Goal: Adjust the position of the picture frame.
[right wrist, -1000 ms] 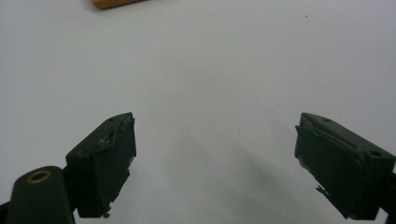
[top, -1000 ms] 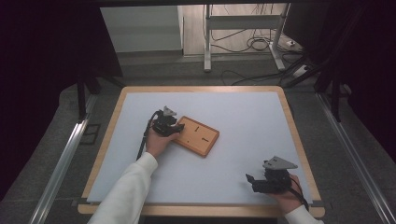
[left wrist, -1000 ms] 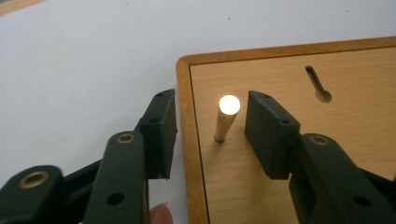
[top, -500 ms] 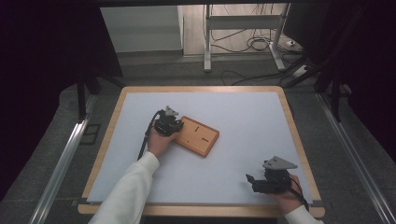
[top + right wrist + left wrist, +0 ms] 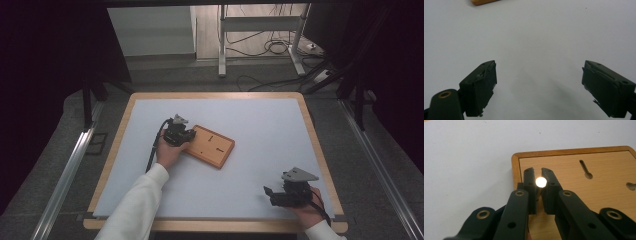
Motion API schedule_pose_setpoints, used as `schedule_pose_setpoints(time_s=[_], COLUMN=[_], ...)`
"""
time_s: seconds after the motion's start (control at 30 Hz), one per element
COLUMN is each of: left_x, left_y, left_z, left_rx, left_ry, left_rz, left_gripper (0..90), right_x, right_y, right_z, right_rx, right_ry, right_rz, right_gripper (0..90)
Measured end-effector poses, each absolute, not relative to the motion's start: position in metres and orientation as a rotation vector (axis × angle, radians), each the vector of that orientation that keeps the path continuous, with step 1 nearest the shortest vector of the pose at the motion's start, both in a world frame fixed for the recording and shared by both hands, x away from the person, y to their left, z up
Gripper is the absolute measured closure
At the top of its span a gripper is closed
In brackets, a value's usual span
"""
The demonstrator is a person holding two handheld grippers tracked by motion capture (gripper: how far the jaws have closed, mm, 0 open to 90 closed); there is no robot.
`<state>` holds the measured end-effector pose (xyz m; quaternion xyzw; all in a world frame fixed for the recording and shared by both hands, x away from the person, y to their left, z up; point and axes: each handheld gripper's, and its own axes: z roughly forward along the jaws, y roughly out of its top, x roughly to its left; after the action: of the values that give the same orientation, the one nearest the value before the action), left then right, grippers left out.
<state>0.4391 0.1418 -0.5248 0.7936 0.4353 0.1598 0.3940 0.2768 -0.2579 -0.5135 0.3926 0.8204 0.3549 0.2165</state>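
The left gripper (image 5: 538, 173) has its jaws nearly together, pinching a small peg (image 5: 541, 181) whose round end glows bright between the tips. The peg's shaft runs back between the jaws towards the hand, so its long axis lies along the gripper's own line. Directly beneath and just ahead of the jaw tips is the near corner of a wooden board (image 5: 579, 185), with its raised rim just to the left of the tips. Ahead and to the right of the jaws the board has two keyhole-shaped slots (image 5: 585, 168), one whole, one cut off by the picture edge. Any placing of the peg would, I judge, turn on that forward-right offset.

In the high view the left gripper (image 5: 186, 134) sits at the board's (image 5: 212, 147) left end, while the right gripper (image 5: 270, 195) lies well apart near the front edge of the white table (image 5: 260, 120). Its jaws (image 5: 539, 87) are spread wide and empty over bare surface, the board far ahead of them.

Count: one board, one peg, two slots, two grippers. The left hand is clearly nearer.
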Motion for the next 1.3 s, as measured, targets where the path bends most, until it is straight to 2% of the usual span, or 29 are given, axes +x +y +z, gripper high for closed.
schedule_pose_setpoints(time_s=[0.6, 1.3], left_x=[0.422, 0.379], left_y=[0.137, 0.112], left_z=[-0.521, -0.511], left_rx=[2.029, 2.052], left_ry=[1.009, 0.816], left_rz=[0.375, 0.275], left_gripper=[82.5, 81.2], right_x=[0.277, 0.276], right_y=[-0.258, -0.257], right_z=[-0.513, -0.513], right_rx=[1.102, 1.100], right_ry=[2.270, 2.277], right_rz=[0.976, 0.970], right_gripper=[12.7, 12.7])
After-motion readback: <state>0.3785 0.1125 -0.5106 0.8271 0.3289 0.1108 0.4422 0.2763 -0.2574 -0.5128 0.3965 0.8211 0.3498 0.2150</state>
